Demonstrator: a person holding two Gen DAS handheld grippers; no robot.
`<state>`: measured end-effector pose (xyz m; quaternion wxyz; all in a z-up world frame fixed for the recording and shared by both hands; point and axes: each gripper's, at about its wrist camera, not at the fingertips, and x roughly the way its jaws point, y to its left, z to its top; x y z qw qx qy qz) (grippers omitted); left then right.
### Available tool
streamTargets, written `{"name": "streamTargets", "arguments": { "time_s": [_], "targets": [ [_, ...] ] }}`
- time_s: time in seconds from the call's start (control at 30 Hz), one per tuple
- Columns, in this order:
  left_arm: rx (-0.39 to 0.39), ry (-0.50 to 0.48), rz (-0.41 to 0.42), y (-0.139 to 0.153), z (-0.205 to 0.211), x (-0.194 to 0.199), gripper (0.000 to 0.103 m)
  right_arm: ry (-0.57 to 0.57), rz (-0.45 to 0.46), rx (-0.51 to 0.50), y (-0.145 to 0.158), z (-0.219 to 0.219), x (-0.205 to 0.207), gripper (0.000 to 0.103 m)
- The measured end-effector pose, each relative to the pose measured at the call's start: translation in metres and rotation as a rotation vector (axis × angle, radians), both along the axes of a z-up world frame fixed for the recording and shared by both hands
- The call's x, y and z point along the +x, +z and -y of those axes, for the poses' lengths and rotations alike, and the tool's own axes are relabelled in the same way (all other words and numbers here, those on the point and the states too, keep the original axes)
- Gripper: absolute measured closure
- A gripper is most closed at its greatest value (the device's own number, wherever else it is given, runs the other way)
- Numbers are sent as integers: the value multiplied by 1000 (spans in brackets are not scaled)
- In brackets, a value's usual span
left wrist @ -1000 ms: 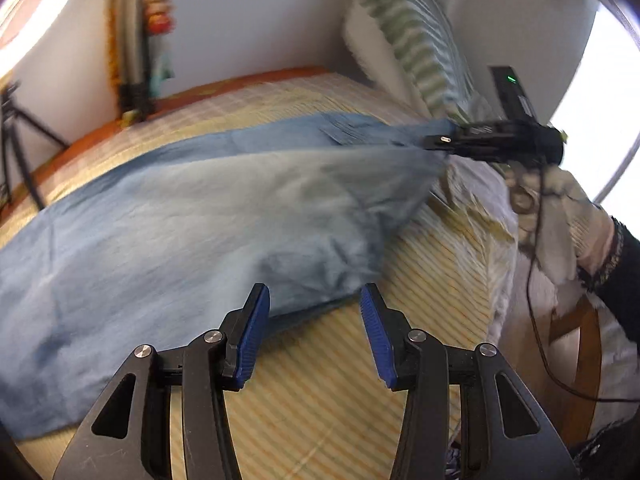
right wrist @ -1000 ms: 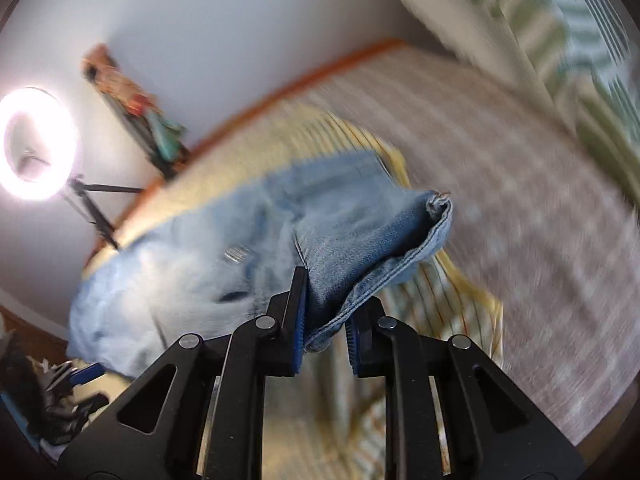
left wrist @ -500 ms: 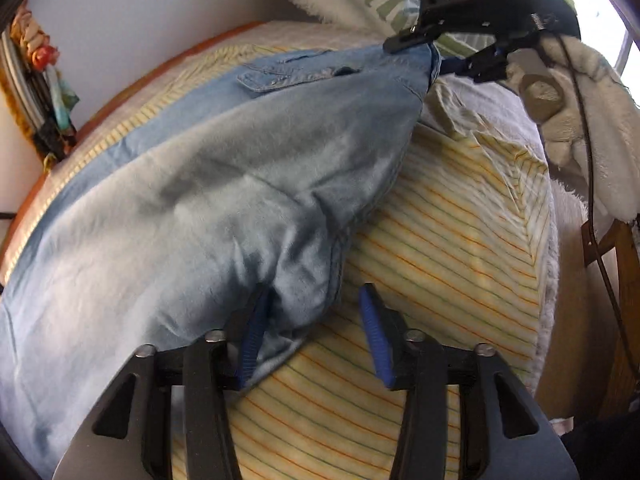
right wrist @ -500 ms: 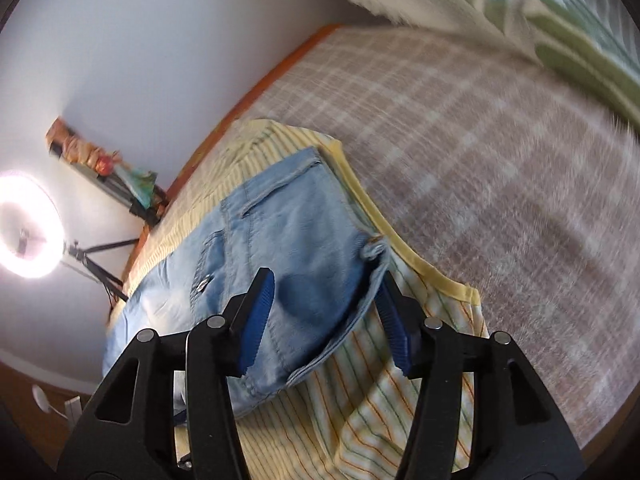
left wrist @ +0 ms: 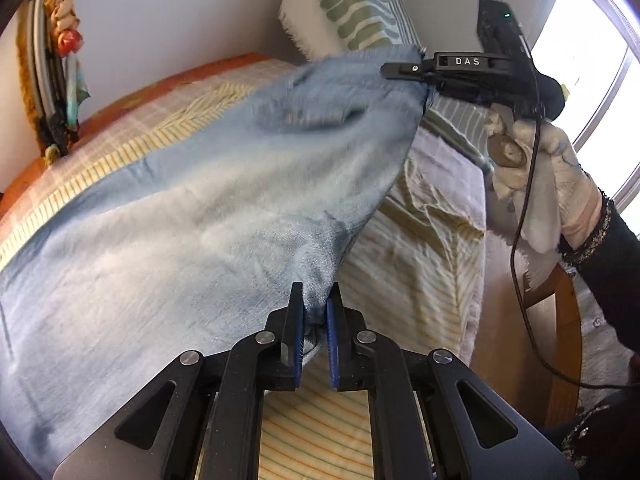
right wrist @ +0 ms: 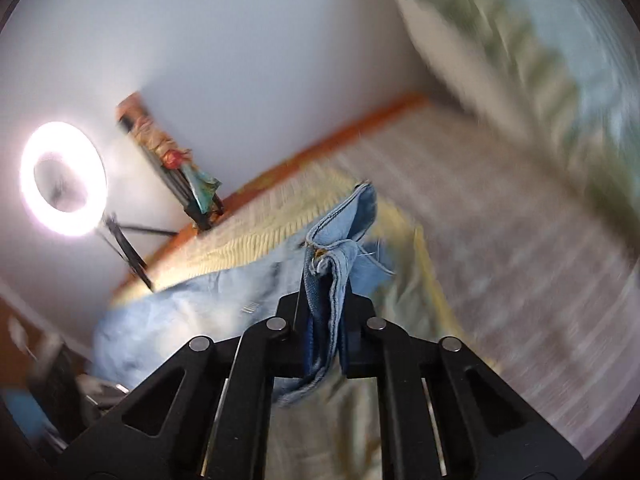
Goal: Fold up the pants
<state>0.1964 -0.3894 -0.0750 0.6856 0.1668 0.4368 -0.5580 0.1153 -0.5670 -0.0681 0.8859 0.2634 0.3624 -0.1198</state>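
Note:
Light blue denim pants (left wrist: 192,216) lie spread across the striped bed cover, with their near end lifted off it. My left gripper (left wrist: 315,304) is shut on a bunched fold at the pants' near edge. My right gripper (left wrist: 420,74) shows in the left wrist view, shut on the waistband corner and holding it up in the air near the pillow. In the right wrist view the right gripper (right wrist: 325,300) pinches the folded waistband (right wrist: 330,248), and the rest of the pants (right wrist: 192,312) hangs down and to the left.
A yellow striped cover (left wrist: 416,264) lies over the bed, with a green-patterned pillow (left wrist: 352,4) at its head. A ring light on a tripod (right wrist: 64,178) stands by the wall. A wooden chair (left wrist: 560,300) stands at the bed's right side.
My left gripper has shut on the pants' near edge and lifted it. My right gripper opened, then shut again on the waistband and raised it.

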Motion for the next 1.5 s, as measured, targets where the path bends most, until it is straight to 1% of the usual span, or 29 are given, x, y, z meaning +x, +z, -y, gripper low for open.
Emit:
{"name": "streamTargets", "arguments": {
  "time_s": [0.03,0.07,0.1,0.17,0.2,0.23,0.3,0.33,0.37,0.4,0.43,0.47,0.57,0.67,0.73,0.8,0.9,0.97,1.03,1.07,1.13,1.17,1.23,1.33,1.4,1.5],
  "targets": [
    [2,-2,-1,-6,3,-2,95,11,-12,-83,3,-5,-1,95],
    [19,-6,-15,-17,8,-4,95,15,-28,-120,0,-6,0,95],
    [37,-1,-21,-24,11,-6,94,15,-63,-150,-9,-5,1,95],
    [81,-6,-12,-41,19,-13,93,0,-143,-150,-37,0,4,95],
    [96,-12,-2,-46,21,-18,89,-5,-177,-147,-52,1,6,95],
    [102,-10,-4,-47,21,-21,84,-6,-198,-153,-60,2,7,95],
    [90,-6,-31,-43,15,-24,84,-9,-225,-178,-72,1,9,95],
    [83,-4,-27,-38,11,-25,83,-17,-230,-167,-74,2,9,95],
    [74,8,-15,-31,3,-25,81,-26,-236,-151,-75,6,8,91],
    [53,33,-3,-20,-10,-22,78,-32,-244,-138,-72,9,7,84],
    [36,51,0,-12,-20,-20,74,-37,-246,-142,-68,10,8,80],
    [14,87,10,-3,-36,-14,73,-45,-245,-180,-60,9,4,73],
    [-16,209,41,17,-87,5,73,-63,-237,-294,-33,-2,-8,62],
    [-2,350,83,23,-136,23,73,-12,-170,-298,-8,-22,-18,62],
    [26,440,86,18,-166,39,73,69,-127,-298,5,-47,-20,62],
    [50,517,91,11,-191,55,73,148,-106,-286,8,-70,-17,62],
    [58,640,54,-3,-227,71,73,270,-103,-246,0,-111,-1,62],
    [40,686,29,-7,-244,72,73,322,-120,-235,-10,-136,11,62],
    [26,720,33,-4,-261,67,73,369,-128,-227,-18,-156,22,62],
    [14,741,25,-3,-273,66,71,401,-137,-224,-24,-171,30,62],
    [-21,785,0,0,-299,65,50,442,-144,-215,-30,-190,36,62],
    [-37,811,-9,1,-313,66,48,467,-152,-207,-35,-201,42,62],
    [-60,867,-29,-1,-345,70,48,508,-173,-211,-42,-221,52,62],
    [-87,985,-64,-8,-396,80,47,557,-191,-212,-46,-248,64,62],
    [-132,1077,-118,-17,-434,88,47,575,-194,-214,-46,-262,70,62],
    [-228,1233,-226,-38,-501,100,47,593,-199,-217,-46,-280,79,62]
  ]
}}
